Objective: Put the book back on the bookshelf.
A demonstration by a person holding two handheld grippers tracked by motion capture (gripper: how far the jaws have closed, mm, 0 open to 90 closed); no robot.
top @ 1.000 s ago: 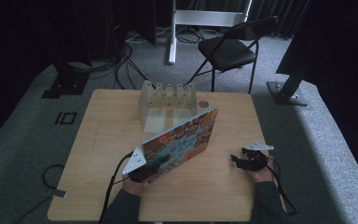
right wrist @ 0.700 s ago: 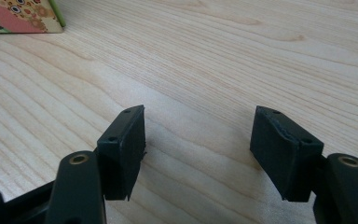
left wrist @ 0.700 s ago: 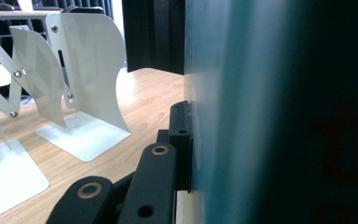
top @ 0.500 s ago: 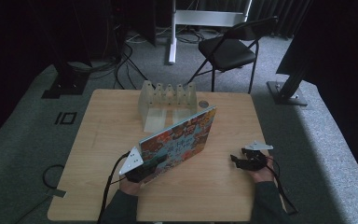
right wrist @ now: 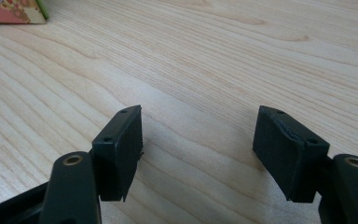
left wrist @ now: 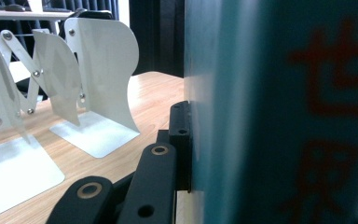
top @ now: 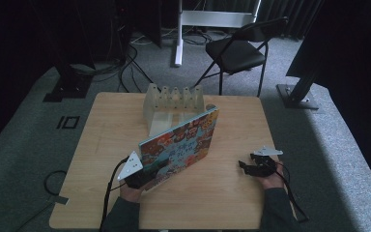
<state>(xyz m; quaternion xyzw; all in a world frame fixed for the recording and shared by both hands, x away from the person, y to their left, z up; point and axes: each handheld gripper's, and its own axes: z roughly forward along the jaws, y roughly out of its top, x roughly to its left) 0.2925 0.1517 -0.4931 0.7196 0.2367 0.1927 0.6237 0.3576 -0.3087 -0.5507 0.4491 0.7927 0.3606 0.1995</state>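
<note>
Holding: the left gripper [top: 142, 178] is clamped on a book [top: 179, 147], jaws closed tight on its lower near corner; in the left gripper view one black pad [left wrist: 181, 135] presses flat against the teal cover [left wrist: 270, 112].
Book: tilted up off the table [top: 222, 203], its picture cover facing the person, rising from the left fingers toward the rack [top: 174, 104]; its far top corner is near the rack's right end.
Right gripper [top: 252, 167]: jaws stand wide apart with nothing between them, and they have just been opening a little more; the gripper sits low over bare wood, well apart from the book.
Right fingers [right wrist: 121, 149]: in the right gripper view both pads hover just above the wood grain, and a corner of the book [right wrist: 11, 11] lies far off beyond the left pad.
Rack: white metal dividers, upright, beyond the left fingers and to their left in the left gripper view [left wrist: 98, 60]; not touching the book as far as can be told.
</note>
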